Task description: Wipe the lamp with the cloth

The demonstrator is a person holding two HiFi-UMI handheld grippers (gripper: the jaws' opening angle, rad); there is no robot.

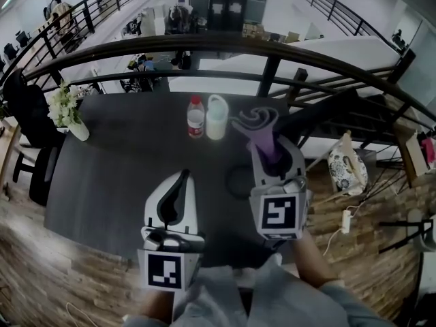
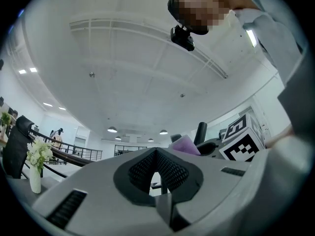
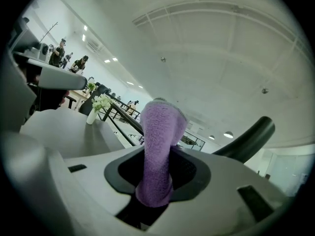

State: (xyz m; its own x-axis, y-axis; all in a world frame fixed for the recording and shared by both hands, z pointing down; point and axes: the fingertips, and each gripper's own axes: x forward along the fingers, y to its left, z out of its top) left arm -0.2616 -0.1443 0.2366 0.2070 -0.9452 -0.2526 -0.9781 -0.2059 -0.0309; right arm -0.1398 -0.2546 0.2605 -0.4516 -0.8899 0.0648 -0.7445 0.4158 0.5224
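My right gripper (image 1: 267, 147) is shut on a purple cloth (image 1: 261, 129) that stands up out of its jaws and curls over at the top. In the right gripper view the cloth (image 3: 160, 146) fills the gap between the jaws. The black lamp has an arm (image 1: 321, 110) slanting up to the right just beyond that gripper, and a dark ring (image 1: 235, 181) lies on the table beside it. The arm shows as a black bar (image 3: 246, 139) in the right gripper view. My left gripper (image 1: 179, 182) hovers over the table's near part, shut and holding nothing.
A dark table (image 1: 116, 162) carries a water bottle (image 1: 195, 117), a white jug (image 1: 216, 116) and a vase of white flowers (image 1: 68, 111) at its far left. A black railing (image 1: 225, 46) runs behind it. A patterned bag (image 1: 347, 169) and cables lie on the wooden floor at the right.
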